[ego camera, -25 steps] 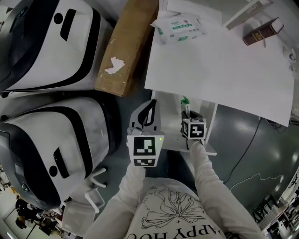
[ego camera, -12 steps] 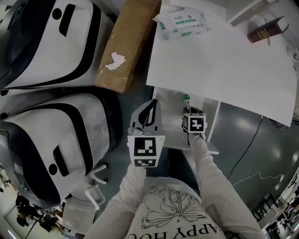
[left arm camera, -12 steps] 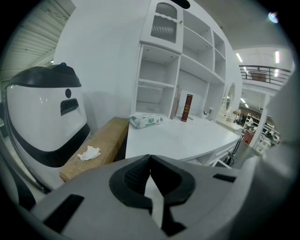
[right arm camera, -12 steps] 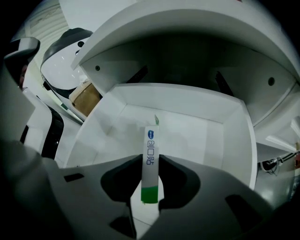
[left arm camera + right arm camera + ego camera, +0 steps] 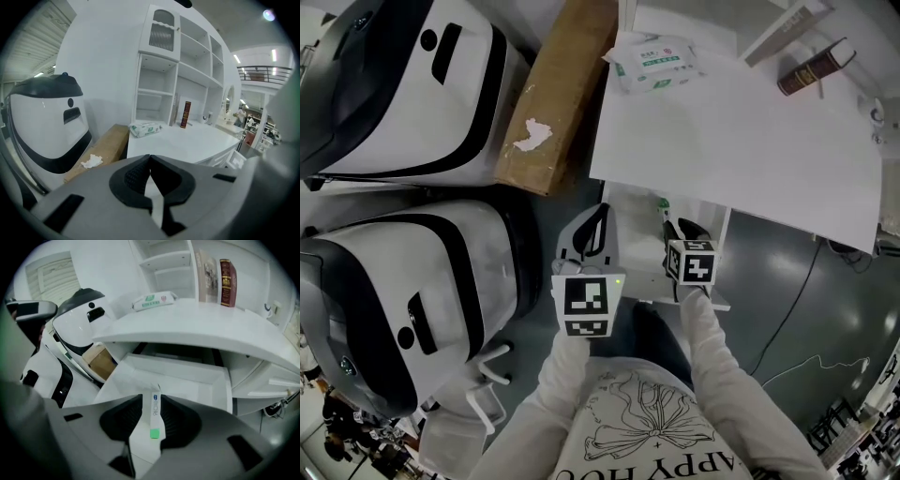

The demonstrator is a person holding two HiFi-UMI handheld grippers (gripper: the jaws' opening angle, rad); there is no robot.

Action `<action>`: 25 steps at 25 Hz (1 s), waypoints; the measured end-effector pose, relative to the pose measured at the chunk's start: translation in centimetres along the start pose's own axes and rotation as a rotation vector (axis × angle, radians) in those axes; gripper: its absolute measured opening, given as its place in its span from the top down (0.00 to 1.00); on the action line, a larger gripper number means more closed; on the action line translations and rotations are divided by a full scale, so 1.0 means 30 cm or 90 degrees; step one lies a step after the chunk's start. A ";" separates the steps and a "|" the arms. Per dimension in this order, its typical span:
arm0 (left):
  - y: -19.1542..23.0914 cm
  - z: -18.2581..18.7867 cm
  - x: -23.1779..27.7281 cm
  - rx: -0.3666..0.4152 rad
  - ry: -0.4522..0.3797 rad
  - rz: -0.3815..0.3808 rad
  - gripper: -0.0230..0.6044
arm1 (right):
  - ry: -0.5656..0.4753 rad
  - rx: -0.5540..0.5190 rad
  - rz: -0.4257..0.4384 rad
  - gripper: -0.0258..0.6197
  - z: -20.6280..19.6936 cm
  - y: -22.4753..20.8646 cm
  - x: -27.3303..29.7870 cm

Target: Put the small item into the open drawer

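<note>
Over the open white drawer [image 5: 225,384]: slim white strip with a green square [image 5: 154,416] is being released.
Right gripper [image 5: 151,400] jaws are being opened, strip between them above the drawer floor; it is best being dropped centrally, clear of the side walls and overhanging white desktop [image 5: 197,329]. Left gripper [image 5: 150,159] jaws are being held together, empty.

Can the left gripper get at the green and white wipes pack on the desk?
Probably yes: the left gripper is shut and empty, and only bare white desktop lies between it and the green and white wipes pack.
</note>
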State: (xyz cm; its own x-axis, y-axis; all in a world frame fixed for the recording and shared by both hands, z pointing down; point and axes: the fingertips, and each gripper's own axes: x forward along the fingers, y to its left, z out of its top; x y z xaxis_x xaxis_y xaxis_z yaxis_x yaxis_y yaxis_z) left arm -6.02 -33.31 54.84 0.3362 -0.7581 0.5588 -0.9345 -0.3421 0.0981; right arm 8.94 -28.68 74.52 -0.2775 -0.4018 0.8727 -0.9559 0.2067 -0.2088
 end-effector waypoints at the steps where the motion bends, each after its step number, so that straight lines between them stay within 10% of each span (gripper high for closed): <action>1: -0.007 0.015 -0.013 0.002 -0.007 0.001 0.96 | -0.018 -0.001 0.001 0.78 0.025 0.007 -0.036; 25: -0.204 0.433 -0.405 0.042 -0.221 0.023 0.96 | -0.471 -0.055 -0.014 0.87 0.496 0.122 -1.030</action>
State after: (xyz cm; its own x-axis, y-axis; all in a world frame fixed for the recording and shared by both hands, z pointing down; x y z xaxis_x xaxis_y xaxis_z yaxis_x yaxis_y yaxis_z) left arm -2.86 -29.22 36.74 0.3339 -0.9100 0.2459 -0.9406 -0.3388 0.0233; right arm 12.58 -28.78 40.24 -0.2802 -0.8960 0.3445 -0.9594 0.2490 -0.1328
